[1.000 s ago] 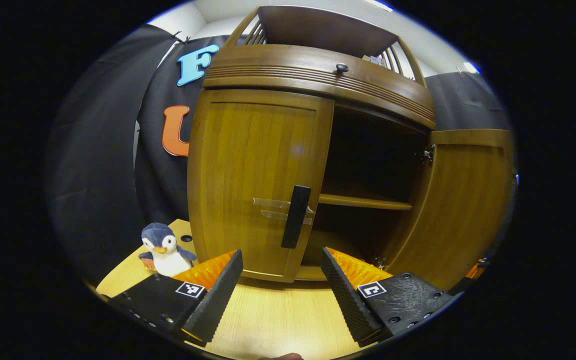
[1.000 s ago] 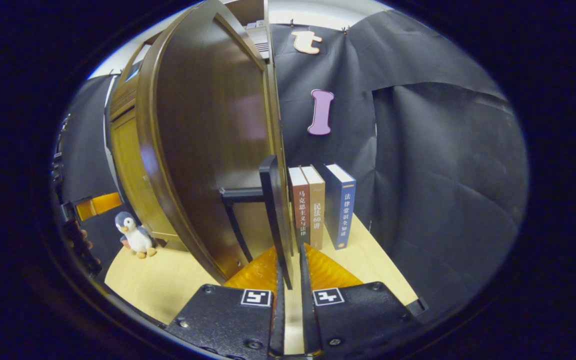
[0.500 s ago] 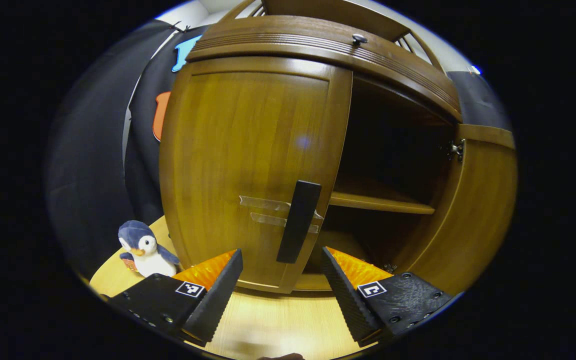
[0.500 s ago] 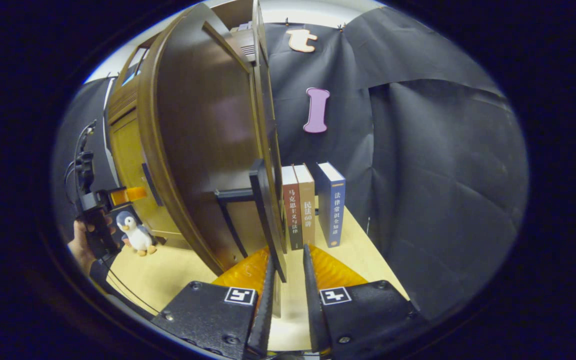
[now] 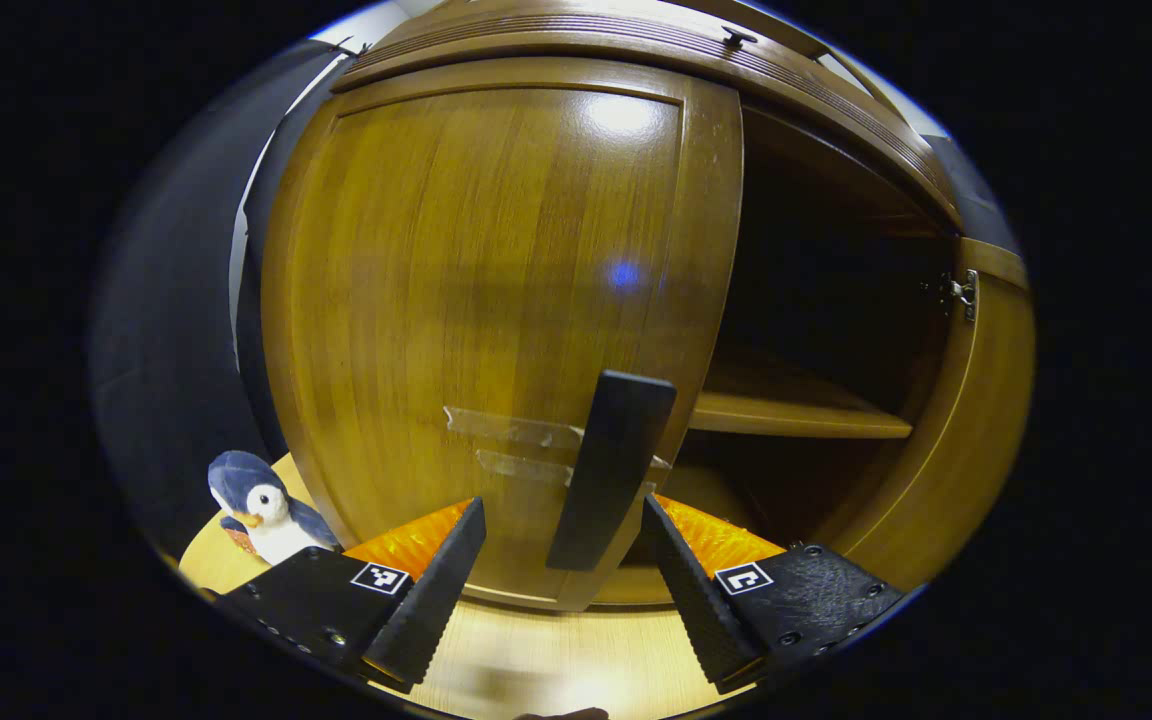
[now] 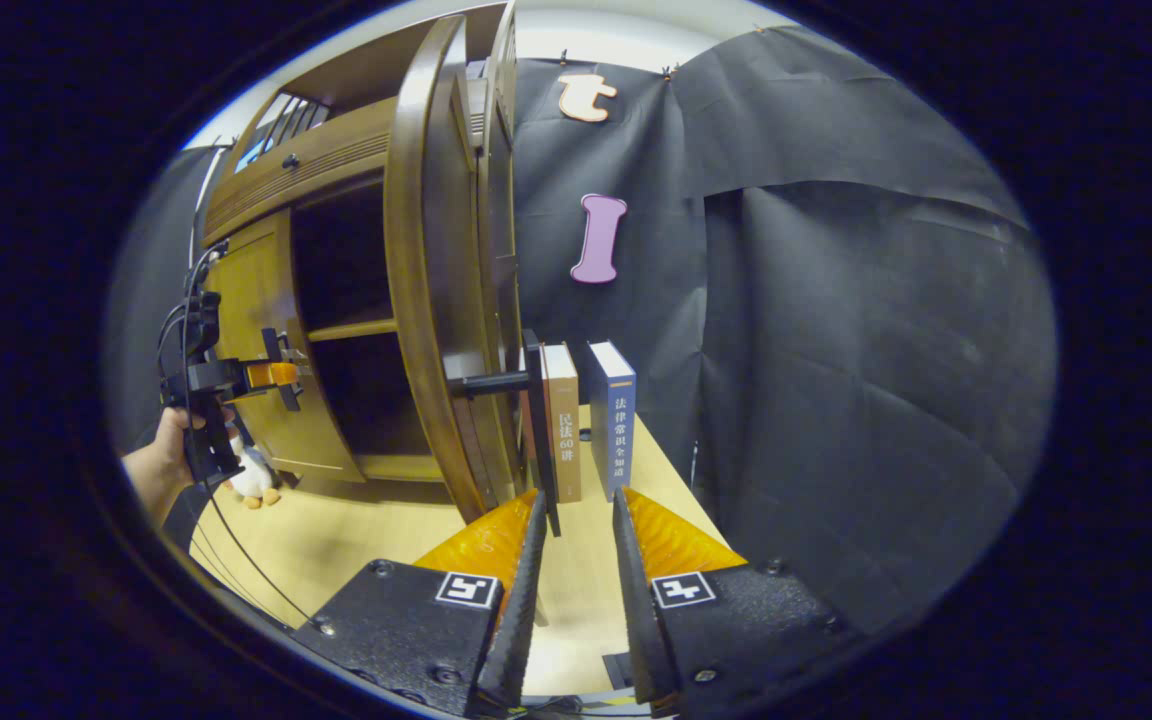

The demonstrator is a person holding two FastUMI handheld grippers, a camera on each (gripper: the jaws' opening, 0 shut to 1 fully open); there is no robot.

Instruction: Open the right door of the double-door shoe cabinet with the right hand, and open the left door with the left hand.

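Note:
The wooden shoe cabinet's left door (image 5: 496, 300) is closed, and its black bar handle (image 5: 611, 470) hangs just ahead of my left gripper (image 5: 561, 520). That gripper is open, with the handle's lower end between its fingertips and touching neither. The right door (image 5: 966, 420) stands swung wide, baring a dark inside with a shelf (image 5: 796, 415). In the right gripper view the right door (image 6: 426, 300) is seen edge-on. Its handle (image 6: 536, 430) ends between the fingertips of my right gripper (image 6: 576, 520), which is open with the right finger clear of it. Farther off, a hand (image 6: 161, 460) holds the left gripper (image 6: 276, 375) at the left door (image 6: 246, 330).
A plush penguin (image 5: 256, 505) sits on the light wooden tabletop (image 5: 536, 660) left of the cabinet. Books (image 6: 586, 420) stand upright against the black cloth wall behind the open right door. A drawer with a small knob (image 5: 739, 37) tops the cabinet.
The right door has swung further open and my right gripper's fingers have parted off its handle. My left gripper has moved in close to the left door's handle, staying open.

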